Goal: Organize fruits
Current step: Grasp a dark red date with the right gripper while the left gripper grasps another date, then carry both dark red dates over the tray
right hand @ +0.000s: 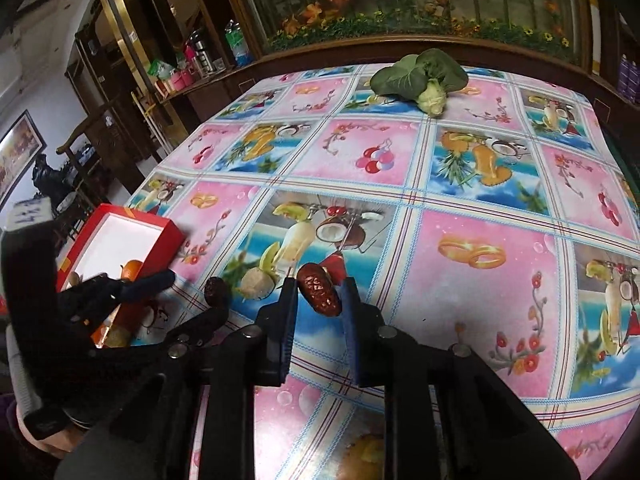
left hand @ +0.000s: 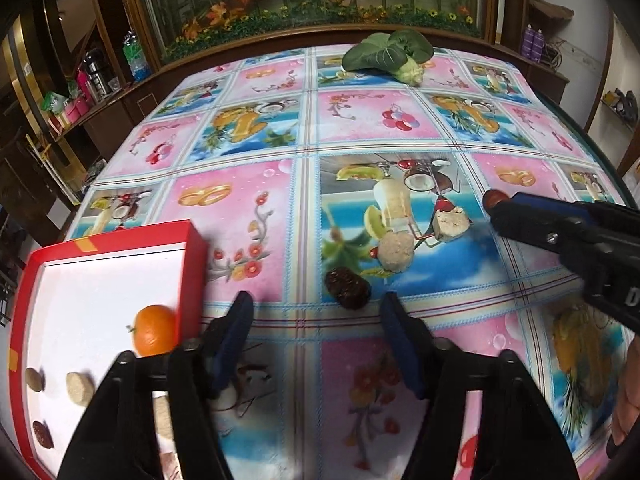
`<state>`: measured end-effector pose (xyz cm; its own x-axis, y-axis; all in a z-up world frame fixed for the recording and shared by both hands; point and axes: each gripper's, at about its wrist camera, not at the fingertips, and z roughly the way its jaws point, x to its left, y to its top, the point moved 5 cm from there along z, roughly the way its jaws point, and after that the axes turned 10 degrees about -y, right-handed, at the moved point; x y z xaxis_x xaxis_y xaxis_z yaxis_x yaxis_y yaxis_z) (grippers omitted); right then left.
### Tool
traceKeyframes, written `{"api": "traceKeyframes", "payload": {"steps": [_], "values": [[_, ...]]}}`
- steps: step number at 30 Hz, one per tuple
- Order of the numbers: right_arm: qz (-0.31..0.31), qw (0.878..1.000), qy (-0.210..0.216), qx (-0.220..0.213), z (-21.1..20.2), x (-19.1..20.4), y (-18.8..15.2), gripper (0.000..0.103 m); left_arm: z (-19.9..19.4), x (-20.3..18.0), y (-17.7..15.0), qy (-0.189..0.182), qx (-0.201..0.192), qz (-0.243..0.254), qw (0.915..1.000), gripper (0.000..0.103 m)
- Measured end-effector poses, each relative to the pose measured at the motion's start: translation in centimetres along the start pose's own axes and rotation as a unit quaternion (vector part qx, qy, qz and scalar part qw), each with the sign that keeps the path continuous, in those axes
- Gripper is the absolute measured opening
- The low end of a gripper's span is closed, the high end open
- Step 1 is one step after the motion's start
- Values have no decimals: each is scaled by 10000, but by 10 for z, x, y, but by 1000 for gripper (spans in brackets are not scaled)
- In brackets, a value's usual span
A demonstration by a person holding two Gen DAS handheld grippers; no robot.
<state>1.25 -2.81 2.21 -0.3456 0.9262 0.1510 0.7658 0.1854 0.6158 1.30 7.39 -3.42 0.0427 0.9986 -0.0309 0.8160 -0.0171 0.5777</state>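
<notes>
The right tool [right hand: 318, 292] grips a date [right hand: 320, 294] across its middle, lifted above the tabletop [right hand: 460, 280] centre. It looks light, wrinkled and slightly soft, so a gentle mid-body pinch suits it. The left tool [left hand: 316, 320] hangs open over a second date [left hand: 347, 288] lying near the front edge. The red box [left hand: 192, 272], at the front-left corner, holds an orange [left hand: 154, 330]; its wall could block a low approach. Greens [left hand: 386, 54] lie at the far edge.

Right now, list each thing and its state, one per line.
Left tongs: open, empty.
Right tongs: shut on a red date.
Dark date: lying on the tablecloth.
Red box: open.
Orange: in the box.
Leafy vegetable: lying at the far edge.
</notes>
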Motion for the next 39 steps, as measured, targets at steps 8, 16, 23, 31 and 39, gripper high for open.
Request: {"api": "traceKeyframes", "payload": {"steps": [8,16,23,31,39], "values": [[394,9992,-92,47,4,-15,3,24,7,-5,6,-245,-74,-95,9996,42],[463,9989,-88,-22,1,-17,4,24,7,-12,5,-490,-158,-163,9985,19],[520,9984,23,-213,-6,-14,6,24,-21,-6,-2,-402,-402,-227,9981,19],[368,9983,360,-264,-9,25,3,21,-102,41,-20,55,-1161,-554,9917,19],[-16,9958,863,-311,-14,107,-3,16,-141,124,-51,790,-1422,-1305,9780,19]]}}
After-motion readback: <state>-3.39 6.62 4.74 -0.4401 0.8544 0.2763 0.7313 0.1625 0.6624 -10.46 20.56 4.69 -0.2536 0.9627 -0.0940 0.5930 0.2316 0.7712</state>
